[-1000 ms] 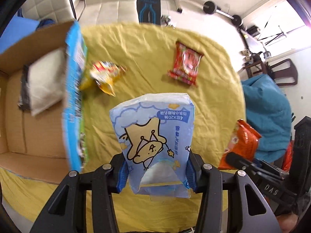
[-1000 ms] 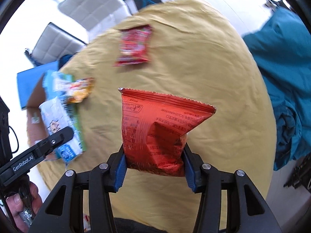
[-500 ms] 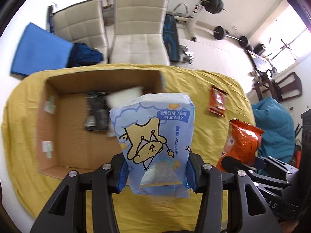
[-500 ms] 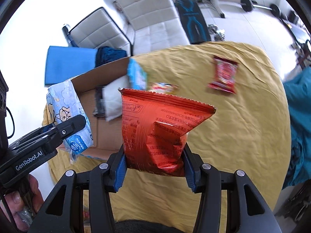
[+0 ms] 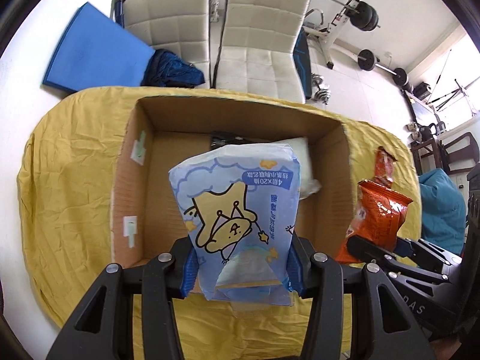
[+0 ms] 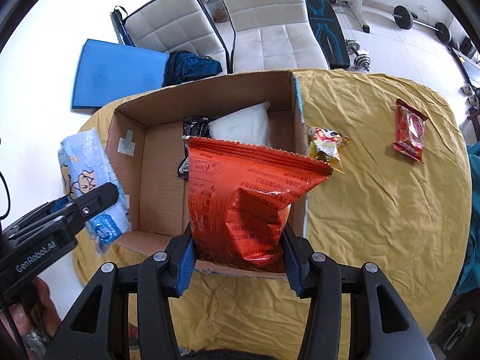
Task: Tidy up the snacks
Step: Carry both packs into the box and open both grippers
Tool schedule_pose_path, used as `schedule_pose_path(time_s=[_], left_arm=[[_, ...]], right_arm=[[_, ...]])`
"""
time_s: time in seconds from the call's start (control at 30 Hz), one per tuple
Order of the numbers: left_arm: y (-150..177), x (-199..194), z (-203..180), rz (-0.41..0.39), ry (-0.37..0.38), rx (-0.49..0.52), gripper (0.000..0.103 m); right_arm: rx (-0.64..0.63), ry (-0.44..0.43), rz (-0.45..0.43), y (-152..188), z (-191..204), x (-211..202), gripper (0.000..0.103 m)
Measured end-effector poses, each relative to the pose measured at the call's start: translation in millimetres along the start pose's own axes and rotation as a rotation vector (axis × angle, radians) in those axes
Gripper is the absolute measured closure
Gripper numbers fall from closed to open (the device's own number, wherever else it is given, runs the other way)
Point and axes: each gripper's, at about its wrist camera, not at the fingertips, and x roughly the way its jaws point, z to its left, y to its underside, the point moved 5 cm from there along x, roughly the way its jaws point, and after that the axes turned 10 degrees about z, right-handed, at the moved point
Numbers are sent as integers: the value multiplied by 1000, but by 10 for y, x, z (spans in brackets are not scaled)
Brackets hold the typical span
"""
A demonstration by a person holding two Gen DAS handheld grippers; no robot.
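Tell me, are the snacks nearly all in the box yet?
Partly. A black packet and a white pack already lie in the cardboard box. The left gripper holds a blue pack, the right gripper an orange bag. A yellow snack and red packet wait on the yellow cloth.

orange chip bag (image 6: pixel 240 198) & blue tissue pack (image 5: pixel 237 210) upright over open cardboard box (image 6: pixel 159 162).

Both wrist views look steeply down from above yellow-clothed table (image 5: pixel 69 180), close over open cardboard box (image 6: pixel 156 162). Left view sits over box's left part, right view rightward. Shared: box, white chairs (image 5: pixel 261 39).
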Motion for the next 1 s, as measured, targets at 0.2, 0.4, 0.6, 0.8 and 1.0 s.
schedule_pose_path(time_s=[0.2, 0.4, 0.6, 0.8, 1.0], left_arm=[[-225, 380, 423, 82, -37, -20, 57], [-593, 959, 679, 176, -93, -18, 57], [-840, 1344, 715, 236, -141, 30, 57], [-948, 1626, 698, 295, -128, 46, 57], [-998, 1744, 701, 316, -119, 45, 56]], right_arm=[[15, 48, 54, -181, 76, 464, 51], [61, 62, 161, -280, 7, 1045, 51], [94, 95, 239, -325, -80, 1524, 51], [95, 121, 290, -326, -118, 1832, 51], [94, 140, 328, -346, -168, 2027, 50]])
